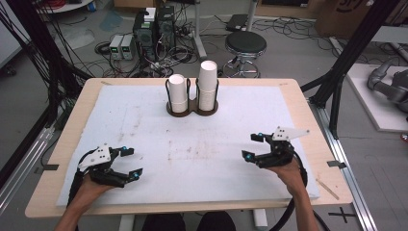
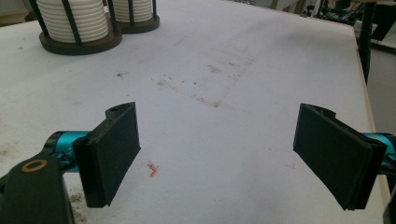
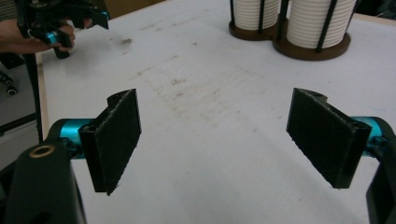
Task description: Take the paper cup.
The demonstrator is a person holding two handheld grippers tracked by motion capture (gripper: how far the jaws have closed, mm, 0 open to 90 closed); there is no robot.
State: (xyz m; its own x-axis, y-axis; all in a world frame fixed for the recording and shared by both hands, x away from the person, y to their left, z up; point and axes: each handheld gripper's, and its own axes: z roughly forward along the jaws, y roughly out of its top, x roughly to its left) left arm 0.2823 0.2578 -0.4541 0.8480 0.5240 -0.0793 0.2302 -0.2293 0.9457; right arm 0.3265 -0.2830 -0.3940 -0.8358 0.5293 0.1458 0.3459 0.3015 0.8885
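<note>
Two stacks of white paper cups (image 1: 192, 86) stand in a dark double holder (image 1: 192, 108) at the back middle of the white mat. The left stack (image 1: 177, 92) is shorter than the right stack (image 1: 208, 84). My left gripper (image 1: 132, 162) rests at the front left of the mat, open, with nothing between its pads (image 2: 114, 151). My right gripper (image 1: 252, 147) hovers over the front right, also open and empty, its pads (image 3: 116, 137) wide apart. In the right gripper view the cup holder (image 3: 310, 49) sits ahead, and the left gripper (image 3: 56, 23) shows far off.
A white foam mat (image 1: 192, 144) covers most of the wooden table (image 1: 67, 125); it carries faint stains and a small orange scrap (image 2: 152, 170). Beyond the table stand a stool (image 1: 245, 45), computer boxes (image 1: 154, 29) and floor cables.
</note>
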